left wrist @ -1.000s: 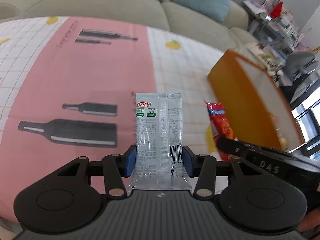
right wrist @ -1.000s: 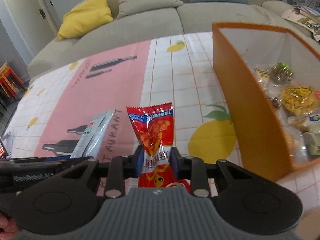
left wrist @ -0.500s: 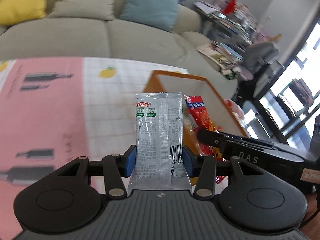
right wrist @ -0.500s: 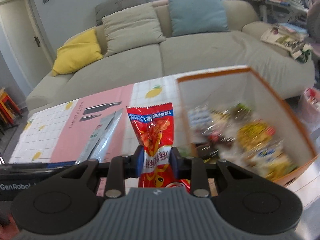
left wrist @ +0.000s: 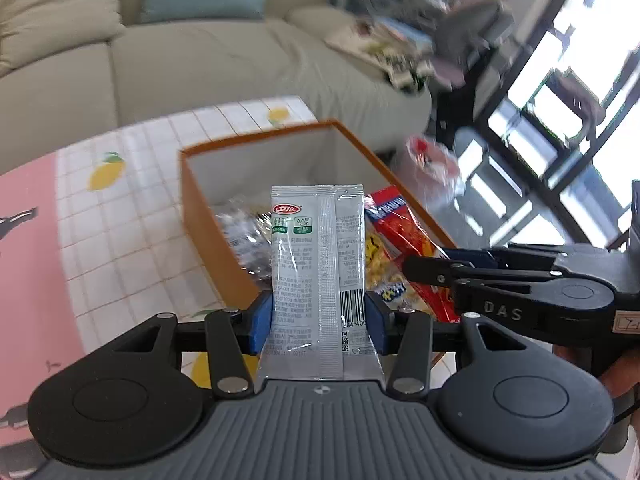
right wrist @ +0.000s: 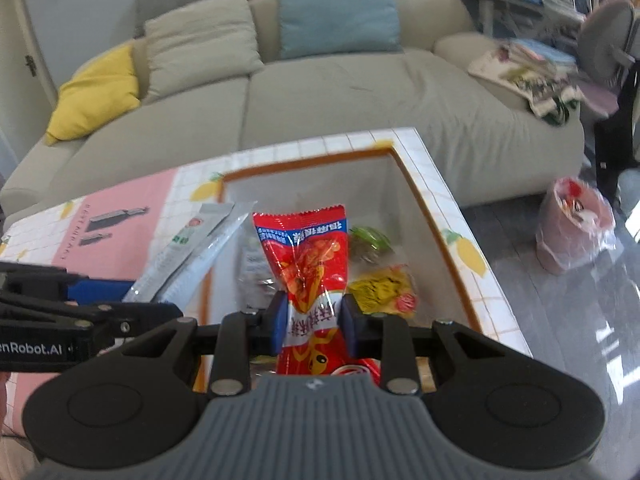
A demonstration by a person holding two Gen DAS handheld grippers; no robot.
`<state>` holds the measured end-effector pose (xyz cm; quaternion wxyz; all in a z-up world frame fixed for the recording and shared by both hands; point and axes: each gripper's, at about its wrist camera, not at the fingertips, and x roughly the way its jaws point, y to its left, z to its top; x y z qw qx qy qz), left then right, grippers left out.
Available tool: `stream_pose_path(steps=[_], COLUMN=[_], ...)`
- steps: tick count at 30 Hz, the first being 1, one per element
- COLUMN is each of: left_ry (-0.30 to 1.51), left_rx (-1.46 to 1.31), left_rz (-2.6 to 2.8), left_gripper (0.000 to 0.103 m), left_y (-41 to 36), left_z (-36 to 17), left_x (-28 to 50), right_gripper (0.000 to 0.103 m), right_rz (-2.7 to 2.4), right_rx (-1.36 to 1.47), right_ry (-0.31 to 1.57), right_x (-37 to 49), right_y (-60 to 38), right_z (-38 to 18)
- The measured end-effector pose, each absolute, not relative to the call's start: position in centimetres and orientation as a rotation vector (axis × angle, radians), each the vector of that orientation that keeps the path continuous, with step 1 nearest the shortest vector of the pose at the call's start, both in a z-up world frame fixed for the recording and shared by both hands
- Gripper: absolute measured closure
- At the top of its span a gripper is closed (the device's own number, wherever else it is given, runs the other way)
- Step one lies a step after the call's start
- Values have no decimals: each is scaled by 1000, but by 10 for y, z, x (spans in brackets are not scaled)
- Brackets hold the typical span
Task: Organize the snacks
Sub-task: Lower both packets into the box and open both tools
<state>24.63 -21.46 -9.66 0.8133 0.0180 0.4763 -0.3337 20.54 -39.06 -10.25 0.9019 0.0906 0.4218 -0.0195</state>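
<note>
My left gripper is shut on a silver-grey snack packet, held upright above the near end of the orange box. My right gripper is shut on a red snack packet, pinched at its middle over the same orange box. Each packet shows in the other view too: the red packet to the right in the left wrist view, the silver packet to the left in the right wrist view. Several wrapped snacks, yellow and green among them, lie inside the box.
The box stands at the right end of a table with a pink and white tiled cloth. A beige sofa with cushions runs behind. On the floor to the right stands a pink bin with a bag; a cluttered shelf is further back.
Both grippers have swung right and risen, from over the pink cloth to above the orange box, still holding their packets. The box interior now fills both views.
</note>
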Motion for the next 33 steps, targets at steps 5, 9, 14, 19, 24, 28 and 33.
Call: stream_pose_path(steps=[5,9,14,19,24,28,33], left_ry=[1089,1125,1139,1178,1186,1196,1219], left_rx=[123,182,216,224,223,247,265], left_rz=[-731,-729,-735,-753,-783,-792,-803], left_gripper=[49,49,48,48,48,46,35], left_y=[-242,-254,-262,-271,-280,-286,-289], left_z=[-115,-129,-138,-148,-156,-156,-156], left_x=[257,266,275,283,289,292,297], right_gripper=[77,77,76,76,73,67,63], right_rz=[-52,-42,-31,-24,-3,6,13], right_rx=[167,136,114,113,83,48,40], right_ry=[951,1000,1051,1104,1116,1114,1114], right_x=[224,237,246,251,254,254,253], right_y=[-404,-405,-405,-410,-413,-411,-411], right_z=[-125,-141,-161,-179,-183,-186,-184])
